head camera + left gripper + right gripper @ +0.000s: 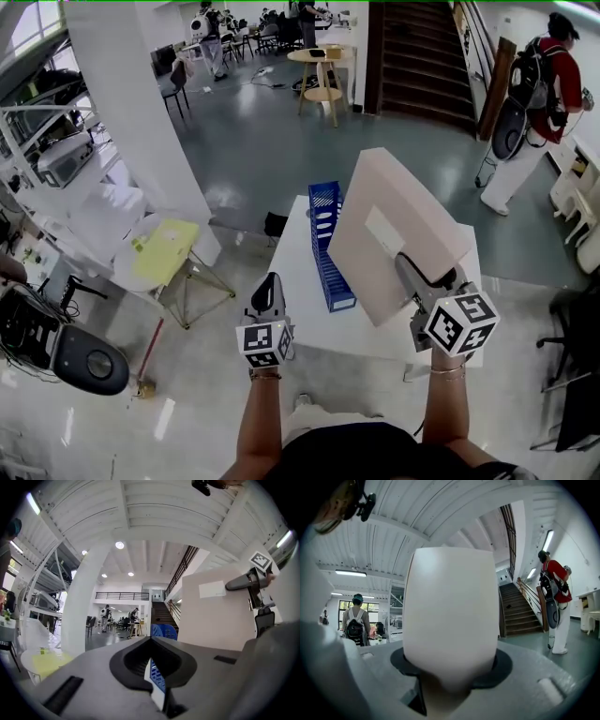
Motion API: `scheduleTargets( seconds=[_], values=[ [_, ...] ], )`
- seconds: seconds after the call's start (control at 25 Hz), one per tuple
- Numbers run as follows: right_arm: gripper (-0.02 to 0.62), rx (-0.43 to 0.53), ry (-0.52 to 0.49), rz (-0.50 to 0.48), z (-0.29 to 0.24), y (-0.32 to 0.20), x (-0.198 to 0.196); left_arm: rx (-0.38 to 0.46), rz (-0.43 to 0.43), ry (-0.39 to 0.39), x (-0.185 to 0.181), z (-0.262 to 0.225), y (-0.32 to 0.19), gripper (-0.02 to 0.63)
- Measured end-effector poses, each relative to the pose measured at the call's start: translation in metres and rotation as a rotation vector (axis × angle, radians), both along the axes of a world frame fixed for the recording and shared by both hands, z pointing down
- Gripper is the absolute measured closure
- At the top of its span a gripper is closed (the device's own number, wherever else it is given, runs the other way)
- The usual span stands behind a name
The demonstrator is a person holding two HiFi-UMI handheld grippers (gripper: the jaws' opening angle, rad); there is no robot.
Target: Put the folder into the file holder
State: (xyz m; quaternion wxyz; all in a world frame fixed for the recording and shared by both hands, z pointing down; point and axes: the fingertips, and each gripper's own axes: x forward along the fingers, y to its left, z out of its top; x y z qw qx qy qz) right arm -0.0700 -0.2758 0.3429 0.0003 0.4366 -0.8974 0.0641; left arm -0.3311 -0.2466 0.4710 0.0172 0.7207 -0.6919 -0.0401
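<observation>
A stiff off-white box folder [398, 230] with a white label hangs tilted above the white table [314, 314]. My right gripper [412, 272] is shut on its lower near edge. In the right gripper view the folder's spine [450, 616] stands upright between the jaws and fills the middle. A blue slotted file holder [328, 248] stands on the table just left of the folder, its long side running away from me. My left gripper [269, 284] hovers at the table's near left edge, shut and empty. Past its joined jaws the left gripper view shows the file holder [161, 631] and the folder [215, 616].
A round white side table [164, 248] with a yellow-green sheet stands to the left. A person in red with a backpack [544, 84] walks at the far right. A black chair [572, 375] is at the right edge, and a dark staircase [417, 56] rises beyond.
</observation>
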Motion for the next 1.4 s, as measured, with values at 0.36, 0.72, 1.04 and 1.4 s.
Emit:
scheduleTargets(
  seconds=[0.36,0.72,1.04,1.4],
  values=[
    [0.334,0.026,0.002,0.078,-0.008,-0.011,-0.04,0.003,0.113,-0.023,-0.025,-0.004,-0.029,0.607],
    [0.334,0.068,0.046,0.161,-0.005,-0.041,-0.08,-0.028,0.162,-0.033,-0.062,0.01,-0.032,0.607],
    [0.334,0.073,0.043,0.222,0.036,-0.068,-0.108,-0.036,0.127,-0.027,-0.108,0.022,-0.032,0.607],
    [0.334,0.073,0.067,0.252,0.069,-0.089,-0.13,-0.057,0.097,-0.023,-0.143,0.034,-0.04,0.607]
  ],
)
